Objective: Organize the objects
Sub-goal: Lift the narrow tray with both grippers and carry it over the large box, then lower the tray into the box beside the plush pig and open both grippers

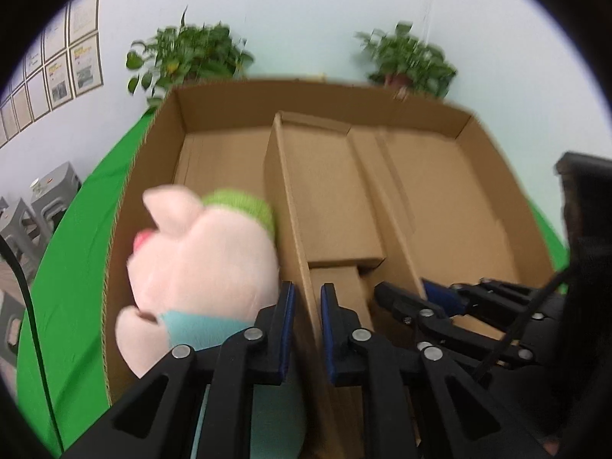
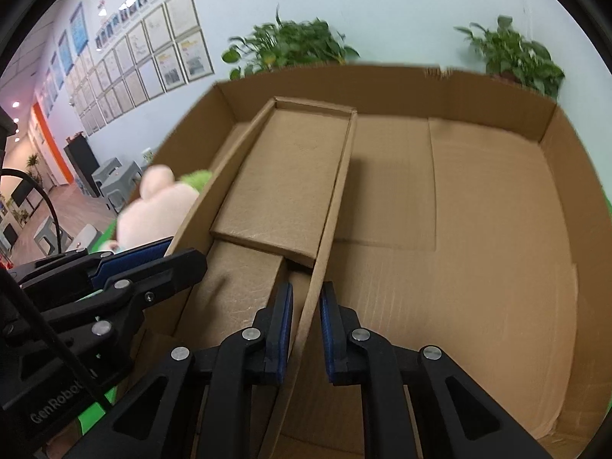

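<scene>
- Large open cardboard box [image 1: 478, 206], shallow, filling the centre of both views; a smaller inner cardboard tray [image 2: 290, 176] lies inside it, left of centre in the right wrist view.
- Left gripper [image 1: 308, 298], lower centre of the left wrist view: fingers closed onto the tray's left wall [image 1: 285, 191], which stands between the blue pads.
- Right gripper [image 2: 306, 298], lower centre of the right wrist view: fingers closed onto the tray's right wall [image 2: 336, 199].
- Plush toy [image 1: 202, 260], pink with green and pale blue parts, centre left of the left wrist view, in the box's left section beside the tray.
- Green cloth [image 1: 76, 252] under the box, left edge.
- Two potted plants [image 2: 294, 46] behind the box, top of frame.
- Framed sheets [image 2: 153, 46] on the wall, upper left; their writing is too small to read.
- Marking "GenRobot" on the left gripper's body, lower left of the right wrist view.
</scene>
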A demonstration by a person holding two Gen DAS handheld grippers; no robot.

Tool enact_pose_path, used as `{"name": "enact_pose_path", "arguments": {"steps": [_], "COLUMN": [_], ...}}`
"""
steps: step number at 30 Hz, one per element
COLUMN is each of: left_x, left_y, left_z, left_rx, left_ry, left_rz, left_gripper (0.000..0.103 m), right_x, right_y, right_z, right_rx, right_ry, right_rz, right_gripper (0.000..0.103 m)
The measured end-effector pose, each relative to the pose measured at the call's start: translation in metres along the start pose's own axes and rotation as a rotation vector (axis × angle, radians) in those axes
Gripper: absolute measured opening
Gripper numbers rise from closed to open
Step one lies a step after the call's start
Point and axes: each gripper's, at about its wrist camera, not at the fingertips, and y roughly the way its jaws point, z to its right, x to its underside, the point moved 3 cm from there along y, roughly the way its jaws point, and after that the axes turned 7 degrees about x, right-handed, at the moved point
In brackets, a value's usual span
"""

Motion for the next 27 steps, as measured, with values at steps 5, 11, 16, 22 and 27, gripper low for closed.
{"name": "enact_pose_path", "arguments": {"steps": [5,11,16,22,27], "left_x": [0.006,0.010,0.023,0.038,0.045], "left_y": [-0.005,-0.027,-0.050,-0.077,-0.098], "left_z": [-0.001,-0.007,-0.004,0.003,0.013], "left_rx": [-0.022,0.004,0.000,-0.025,-0.054], "left_ry": [0.015,-0.028,-0.039,-0.018,-0.013], "left_rz": [0.010,0.029,0.074,0.143,0.204], "left_gripper": [0.011,0.011,0.016,0.033,0.059], "right_x": [0.012,0.007,0.011,0.026,0.048], "right_y": [0.027,0.036,0.019,-0.020,-0.060], "right_z": [-0.012,-0.019,-0.029,-0.030,-0.022], "right_rx": [0.017,0.009,0.029,0.031,0.071], "right_ry": [-0.025,-0.015,-0.002,0.002,-0.021], "right_rz": [-0.043,-0.038,-0.007,0.069,0.112], "right_gripper": [0.013,0.017,0.028,0.078,0.085]}}
